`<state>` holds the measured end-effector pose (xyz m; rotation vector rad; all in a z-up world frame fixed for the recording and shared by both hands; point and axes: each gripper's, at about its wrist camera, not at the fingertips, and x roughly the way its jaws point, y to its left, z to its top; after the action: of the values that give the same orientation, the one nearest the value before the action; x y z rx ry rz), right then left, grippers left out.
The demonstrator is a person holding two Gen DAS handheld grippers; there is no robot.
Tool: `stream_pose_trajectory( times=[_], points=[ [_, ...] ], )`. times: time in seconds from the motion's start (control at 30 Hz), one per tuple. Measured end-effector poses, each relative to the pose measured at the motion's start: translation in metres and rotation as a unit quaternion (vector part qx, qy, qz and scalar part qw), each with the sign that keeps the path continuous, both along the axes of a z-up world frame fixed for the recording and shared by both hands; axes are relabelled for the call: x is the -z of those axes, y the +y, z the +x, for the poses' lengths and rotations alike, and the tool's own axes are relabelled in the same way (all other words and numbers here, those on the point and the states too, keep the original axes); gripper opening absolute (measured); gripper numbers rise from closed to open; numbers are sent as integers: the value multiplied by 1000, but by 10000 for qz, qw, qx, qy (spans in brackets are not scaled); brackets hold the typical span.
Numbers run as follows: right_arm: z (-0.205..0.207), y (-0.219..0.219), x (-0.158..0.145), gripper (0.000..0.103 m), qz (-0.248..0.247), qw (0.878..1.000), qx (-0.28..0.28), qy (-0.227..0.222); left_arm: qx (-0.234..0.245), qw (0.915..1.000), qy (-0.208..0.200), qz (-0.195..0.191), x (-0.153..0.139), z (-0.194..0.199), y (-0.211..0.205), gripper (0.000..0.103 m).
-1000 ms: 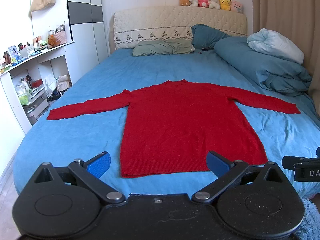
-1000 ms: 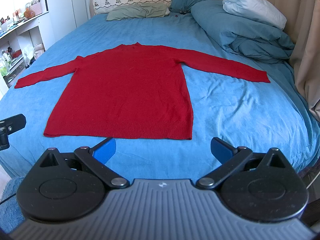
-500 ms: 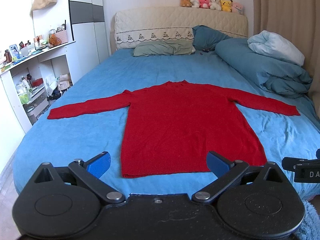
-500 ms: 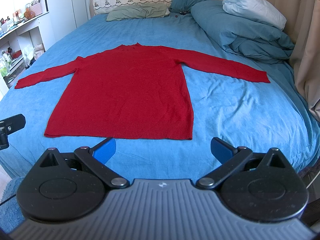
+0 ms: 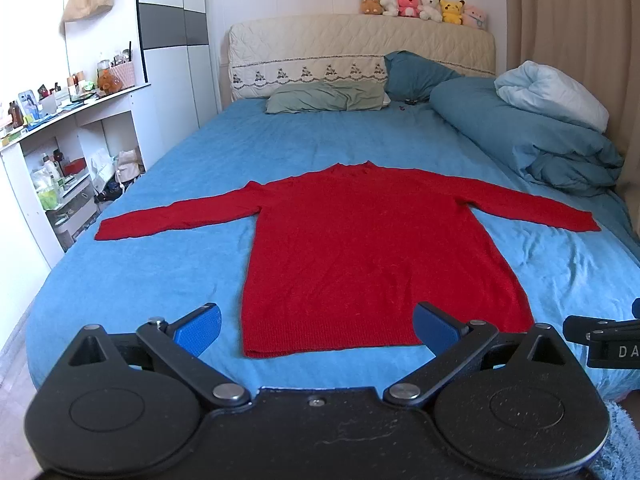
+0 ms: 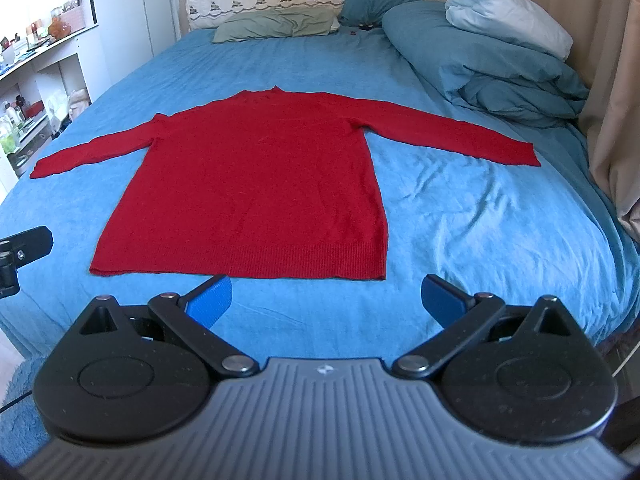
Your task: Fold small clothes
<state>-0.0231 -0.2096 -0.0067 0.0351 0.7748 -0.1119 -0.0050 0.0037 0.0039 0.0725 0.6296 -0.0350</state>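
A red long-sleeved sweater (image 5: 360,248) (image 6: 256,184) lies flat on the blue bed sheet (image 5: 152,264) (image 6: 472,216), both sleeves spread sideways, hem toward me. My left gripper (image 5: 316,326) hovers open at the foot of the bed, its blue pads just short of the hem. In the right wrist view my right gripper (image 6: 326,298) is also open, held a little before the hem's right half. Neither gripper touches the cloth. Each view catches the other gripper's black body at its edge.
A rolled blue duvet (image 5: 528,140) with a pale pillow (image 5: 552,92) fills the bed's right side. Green and teal pillows (image 5: 328,98) lie at the headboard under plush toys (image 5: 420,4). White shelves (image 5: 60,148) stand left, a curtain (image 6: 612,80) right.
Almost nothing differs. The left wrist view has shifted very slightly, with the sweater's hem a touch nearer. Both grippers stay open and the sweater has not moved.
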Motion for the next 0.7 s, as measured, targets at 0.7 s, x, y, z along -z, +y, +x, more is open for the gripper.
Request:
stream_pose_trajectory(
  times=[0.7],
  points=[
    [0, 0, -4, 103, 14, 10000, -15, -1, -3, 10000, -15, 8, 1, -2, -1, 103]
  ],
)
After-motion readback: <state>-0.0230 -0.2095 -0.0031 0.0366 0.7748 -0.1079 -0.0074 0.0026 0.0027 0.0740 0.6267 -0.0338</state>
